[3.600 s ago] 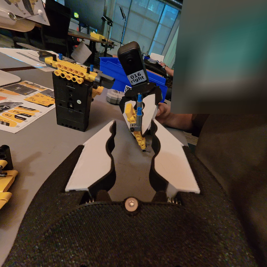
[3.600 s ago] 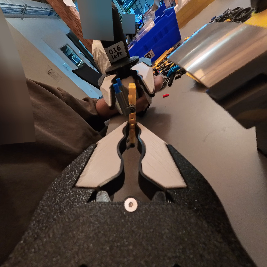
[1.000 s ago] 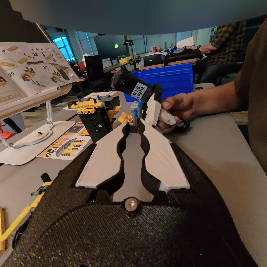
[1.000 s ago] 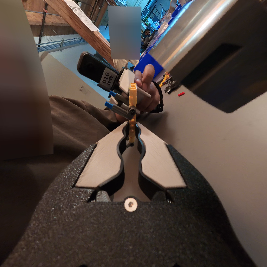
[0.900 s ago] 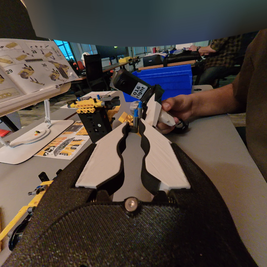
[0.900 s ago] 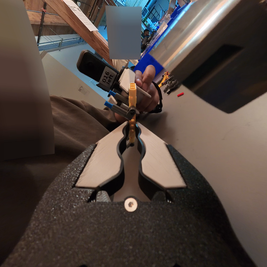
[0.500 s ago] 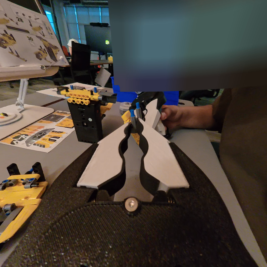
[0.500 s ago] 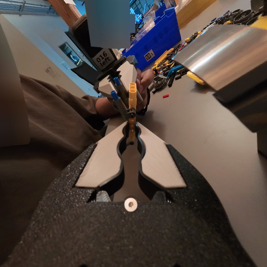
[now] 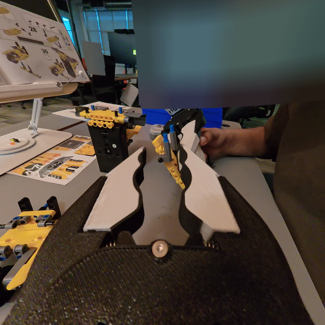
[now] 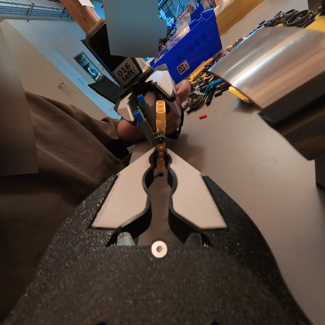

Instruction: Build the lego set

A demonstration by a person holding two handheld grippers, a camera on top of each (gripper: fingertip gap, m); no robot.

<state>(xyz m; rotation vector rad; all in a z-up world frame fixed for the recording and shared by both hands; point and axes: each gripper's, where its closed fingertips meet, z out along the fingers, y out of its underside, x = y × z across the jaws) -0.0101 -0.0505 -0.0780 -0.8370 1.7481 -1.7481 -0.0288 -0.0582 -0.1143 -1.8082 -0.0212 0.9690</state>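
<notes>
A small assembly [image 9: 167, 154], a yellow holed beam with two grey connectors and blue pins, is held above the grey table [image 9: 158, 207]. My right gripper [image 10: 160, 149] is shut on the lower part of its yellow beam [image 10: 161, 158]. In the left wrist view the right gripper's white fingers [image 9: 190, 137] come in from the upper right. My left gripper [image 9: 162, 153] is open and holds nothing. The assembly stands between its tips, close to its right finger. The left gripper also shows in the right wrist view [image 10: 146, 98], open around the blue-tipped connectors.
A black block topped with yellow beams [image 9: 109, 144] stands left of the assembly. A sticker sheet [image 9: 52, 163], an instruction booklet on a stand [image 9: 35, 52] and a yellow sub-assembly [image 9: 21, 232] lie further left. A blue bin [image 10: 193, 47], loose parts [image 10: 207, 88] and a shiny curved panel [image 10: 272, 58] are right. My right fingertips sit around 4 centimeters from my left ones.
My left gripper has opened and let go of the grey connectors it was pinching. My right gripper still holds the yellow beam. Both views have swung back level with the table.
</notes>
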